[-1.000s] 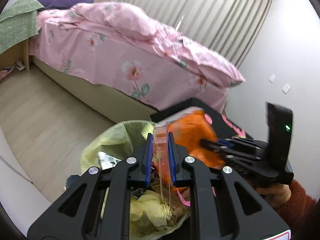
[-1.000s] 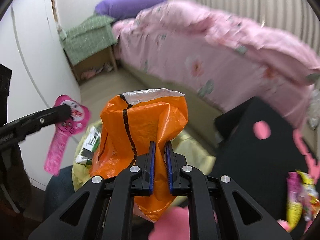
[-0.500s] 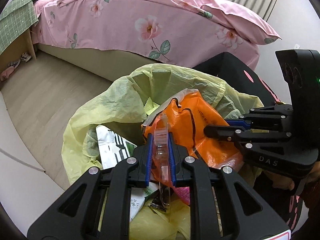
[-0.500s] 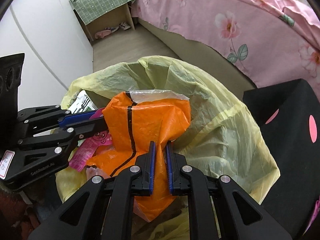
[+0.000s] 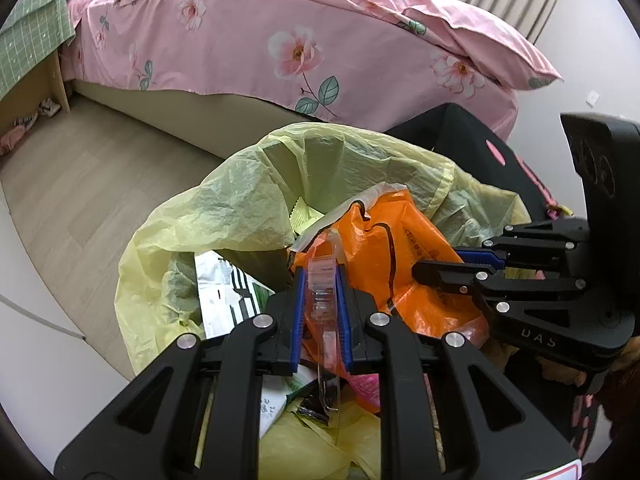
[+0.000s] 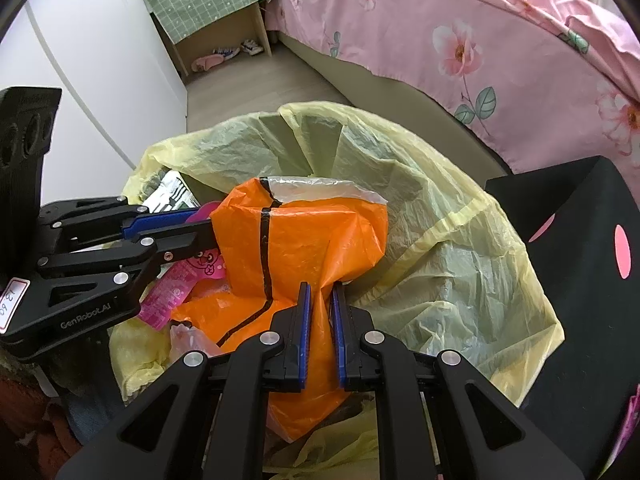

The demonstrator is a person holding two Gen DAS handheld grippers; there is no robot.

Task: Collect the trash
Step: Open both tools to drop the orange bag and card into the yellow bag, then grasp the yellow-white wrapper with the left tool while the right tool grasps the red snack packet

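**binwatcher:** ok so where's everything sitting relative to the bin bag?

**me:** Both my grippers are over the mouth of the yellow bin bag (image 6: 460, 240). My right gripper (image 6: 319, 320) has its jaws pressed in on the orange plastic bag (image 6: 296, 248), pinching a gathered neck of it. The rest of that bag balloons up above the yellow bag's opening, a strip of clear film along its top edge and a black line running down its face.

**binwatcher:** and the left?

**me:** My left gripper (image 5: 319, 304) is clamped on a clear plastic wrapper (image 5: 322, 280), jaws squeezed onto it between the blue pads (image 5: 298, 312). The wrapper hangs down below the fingers toward the stuff inside the yellow bag. From the right wrist camera there's also a pink printed packet (image 6: 180, 284) under the left gripper's fingers; can't tell if that's part of the same wrapper.

**binwatcher:** anything already in there?

**me:** Yep, a white and green printed package (image 5: 228, 292) against the bag's near-left wall, plus crumpled yellowish stuff at the bottom. Beyond the bag there's a bed with a pink floral duvet (image 5: 280, 40), and just beside the bag a black cube with pink dots (image 6: 592, 264).
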